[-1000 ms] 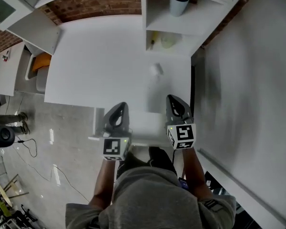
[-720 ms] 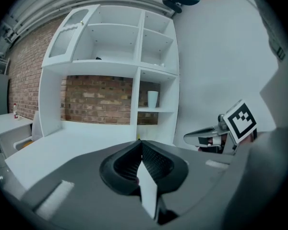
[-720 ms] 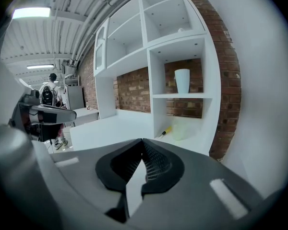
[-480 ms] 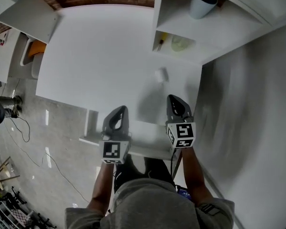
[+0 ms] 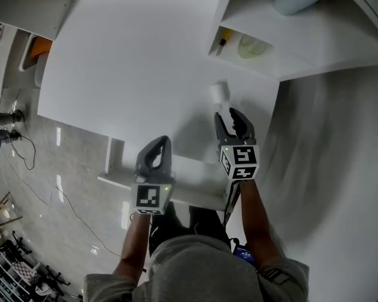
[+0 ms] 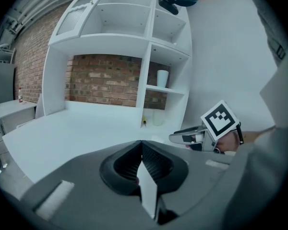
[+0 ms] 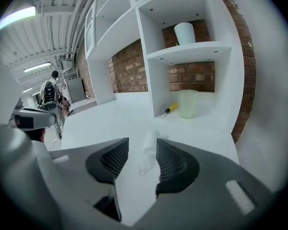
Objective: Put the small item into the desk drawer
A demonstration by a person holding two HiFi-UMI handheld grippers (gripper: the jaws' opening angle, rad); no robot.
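A small white cylindrical item (image 5: pixel 219 93) lies on the white desk (image 5: pixel 132 68), just in front of the shelf unit. My right gripper (image 5: pixel 234 117) hovers right behind it, its jaws opening. In the right gripper view the item (image 7: pixel 148 150) shows in the gap between the fingertips, closer to the right pad, and neither pad presses on it. My left gripper (image 5: pixel 159 142) is shut and empty above the open drawer (image 5: pixel 189 197) at the desk's front edge. The left gripper view shows its jaws (image 6: pixel 141 163) closed together, with the right gripper (image 6: pixel 201 135) off to the right.
The shelf unit's lower cubby holds a yellow-handled screwdriver (image 7: pixel 169 109) and a translucent cup (image 7: pixel 188 103); a white cup (image 7: pixel 185 32) stands on the shelf above. A white wall (image 5: pixel 327 143) runs along the right. An orange chair (image 5: pixel 34 50) sits left of the desk.
My right gripper has moved forward over the desk to the small item and its jaws have come apart. The left gripper stays over the drawer, still shut.
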